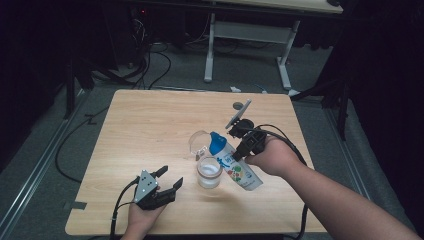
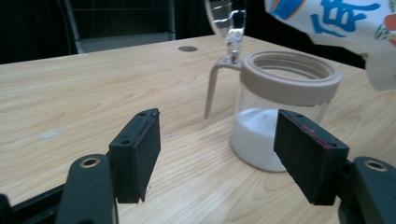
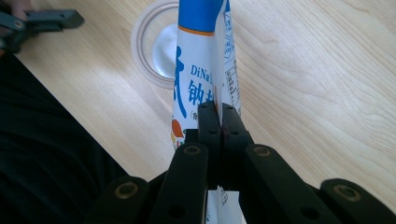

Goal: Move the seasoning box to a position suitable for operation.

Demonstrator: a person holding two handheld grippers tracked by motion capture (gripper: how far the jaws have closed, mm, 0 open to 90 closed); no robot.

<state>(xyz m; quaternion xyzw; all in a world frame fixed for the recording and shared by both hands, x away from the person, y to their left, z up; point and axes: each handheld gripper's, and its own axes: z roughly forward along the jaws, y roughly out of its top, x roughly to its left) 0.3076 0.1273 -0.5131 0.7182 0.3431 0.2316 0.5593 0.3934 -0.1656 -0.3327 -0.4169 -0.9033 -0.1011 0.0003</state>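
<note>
A glass jar [image 1: 209,173] with a beige rim stands near the table's front middle, with white powder in its bottom. Its clear hinged lid [image 1: 199,142] stands flipped up behind it. Just above and to the right of the jar, a white and blue printed pouch [image 1: 235,162] hangs tilted, blue end toward the jar. My right gripper [image 1: 234,157] is shut on the pouch [image 3: 201,56], its pads pinching the pouch's flat body. My left gripper [image 1: 172,175] rests open to the left of the jar [image 2: 280,84], with nothing between its pads [image 2: 135,149].
The wooden table [image 1: 150,120] has a round hole [image 1: 239,105] near its far right edge. Beyond it stand another table's white legs [image 1: 210,50], with cables on the floor. Bare tabletop lies to the left and behind the jar.
</note>
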